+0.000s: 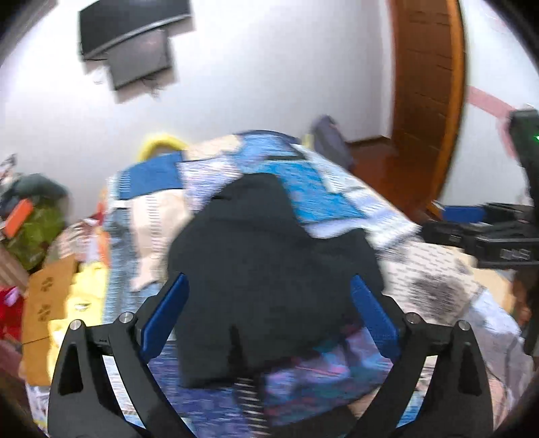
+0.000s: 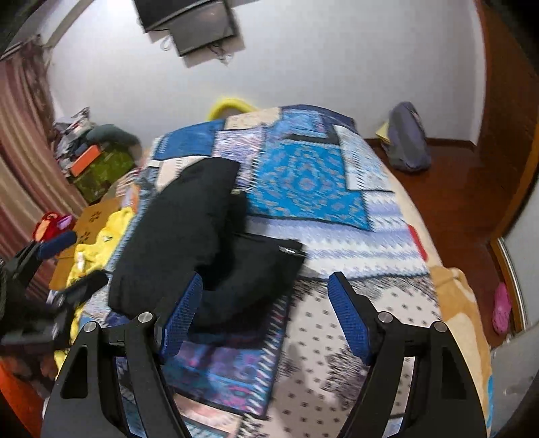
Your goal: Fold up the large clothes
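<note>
A black folded garment lies on the patchwork quilt of a bed. My left gripper hovers above its near part. The blue pads stand wide apart, clear of the cloth, with nothing gripped. In the right wrist view the same garment lies left of centre on the quilt, with a zip pull at its right corner. My right gripper is open above the garment's near right edge, holding nothing. The left gripper shows at that view's left edge.
Yellow cloth and a cardboard box lie at the bed's left side beside piled clutter. A grey backpack rests on the wooden floor beyond the bed. A wooden door, a wall screen and a pink slipper are in view.
</note>
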A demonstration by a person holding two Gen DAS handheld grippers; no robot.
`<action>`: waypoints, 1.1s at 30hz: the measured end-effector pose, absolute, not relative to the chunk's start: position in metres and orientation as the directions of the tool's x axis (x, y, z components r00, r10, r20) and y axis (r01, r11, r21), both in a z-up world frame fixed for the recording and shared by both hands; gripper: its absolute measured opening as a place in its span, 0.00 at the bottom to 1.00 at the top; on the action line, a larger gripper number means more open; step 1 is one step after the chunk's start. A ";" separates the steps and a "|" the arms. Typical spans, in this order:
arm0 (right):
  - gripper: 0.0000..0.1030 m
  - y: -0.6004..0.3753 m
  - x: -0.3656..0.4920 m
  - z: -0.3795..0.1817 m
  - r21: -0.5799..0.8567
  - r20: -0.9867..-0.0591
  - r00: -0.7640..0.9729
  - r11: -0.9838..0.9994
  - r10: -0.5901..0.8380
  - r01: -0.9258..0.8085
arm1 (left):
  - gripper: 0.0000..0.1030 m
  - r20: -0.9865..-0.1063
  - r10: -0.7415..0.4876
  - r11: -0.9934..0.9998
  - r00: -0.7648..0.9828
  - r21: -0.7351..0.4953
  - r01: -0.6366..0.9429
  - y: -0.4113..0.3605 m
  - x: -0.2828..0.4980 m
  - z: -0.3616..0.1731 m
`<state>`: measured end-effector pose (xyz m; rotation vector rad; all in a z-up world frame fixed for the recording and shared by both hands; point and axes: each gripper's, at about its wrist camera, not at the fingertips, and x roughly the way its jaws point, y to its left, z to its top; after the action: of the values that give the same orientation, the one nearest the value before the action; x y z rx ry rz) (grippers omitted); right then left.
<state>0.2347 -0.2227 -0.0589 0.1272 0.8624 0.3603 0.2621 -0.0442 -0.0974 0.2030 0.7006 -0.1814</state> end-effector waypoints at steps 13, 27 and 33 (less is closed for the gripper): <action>0.72 -0.136 0.278 -0.104 0.227 -0.793 0.466 0.901 0.392 -0.371 | 0.94 -0.806 0.024 0.997 0.591 0.066 0.050 0.045 0.322 -0.174; 0.71 -0.162 0.276 -0.163 0.231 -0.849 0.387 0.912 0.359 -0.339 | 1.00 -0.816 -0.061 0.998 0.574 -0.047 0.040 0.038 0.316 -0.203; 0.71 -0.167 0.266 -0.138 0.192 -0.849 0.422 0.929 0.320 -0.317 | 0.99 -0.808 -0.020 0.997 0.588 0.025 0.069 0.038 0.303 -0.192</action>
<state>0.2665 -0.1667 -0.1379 0.0030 1.0635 0.3984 0.3032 0.0384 -0.1915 0.0555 0.9407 -0.0520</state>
